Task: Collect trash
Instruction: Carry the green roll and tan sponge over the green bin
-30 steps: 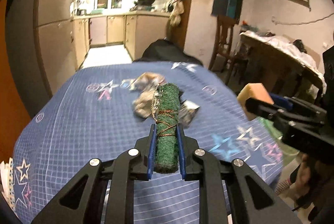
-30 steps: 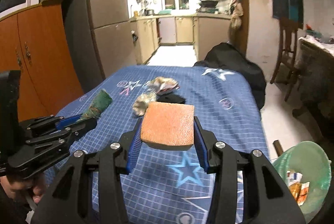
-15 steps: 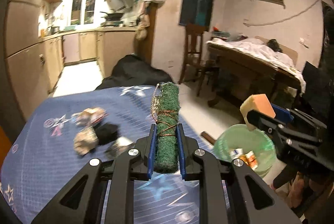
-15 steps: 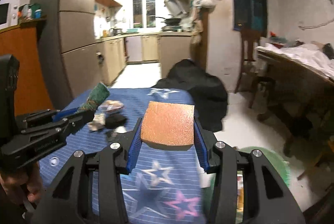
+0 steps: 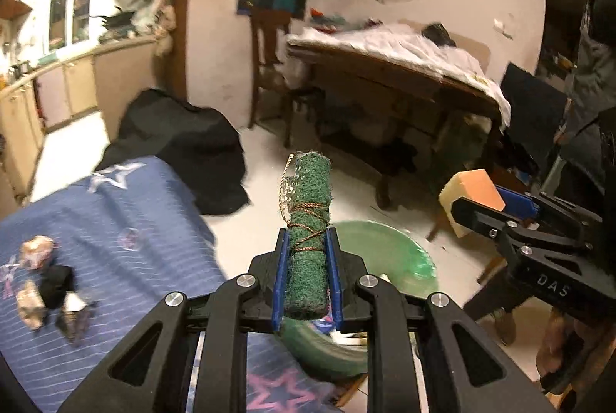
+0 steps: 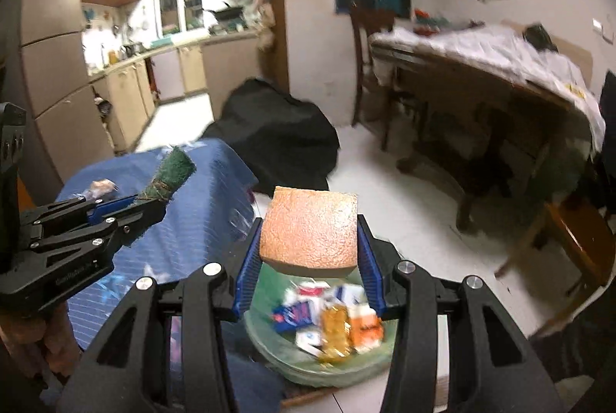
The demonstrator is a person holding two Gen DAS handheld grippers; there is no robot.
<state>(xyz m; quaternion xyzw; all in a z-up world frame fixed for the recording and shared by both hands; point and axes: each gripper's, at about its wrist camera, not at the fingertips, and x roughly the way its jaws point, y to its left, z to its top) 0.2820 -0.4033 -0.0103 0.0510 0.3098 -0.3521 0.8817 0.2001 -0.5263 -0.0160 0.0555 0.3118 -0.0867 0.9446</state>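
Note:
My left gripper [image 5: 307, 247] is shut on a rolled green scouring pad [image 5: 308, 243] tied with brown string, held in the air above the near rim of a green trash bin [image 5: 385, 255]. My right gripper [image 6: 308, 239] is shut on an orange sponge [image 6: 308, 228], held over the same green bin [image 6: 269, 332], which holds several wrappers [image 6: 331, 316]. The left gripper with the pad [image 6: 169, 178] shows at left in the right wrist view. The sponge [image 5: 471, 191] shows at right in the left wrist view. Crumpled trash pieces [image 5: 42, 282] lie on the blue star cloth.
The table with the blue star cloth [image 5: 127, 259] is on the left, its edge next to the bin. A black bag [image 5: 181, 139] lies on the floor beyond. A wooden table with a white cover [image 5: 404, 66] and a chair [image 5: 269, 66] stand at the right.
Both grippers have swung right, away from the blue table and toward the green bin, each still holding its item. The bin now lies below both grippers.

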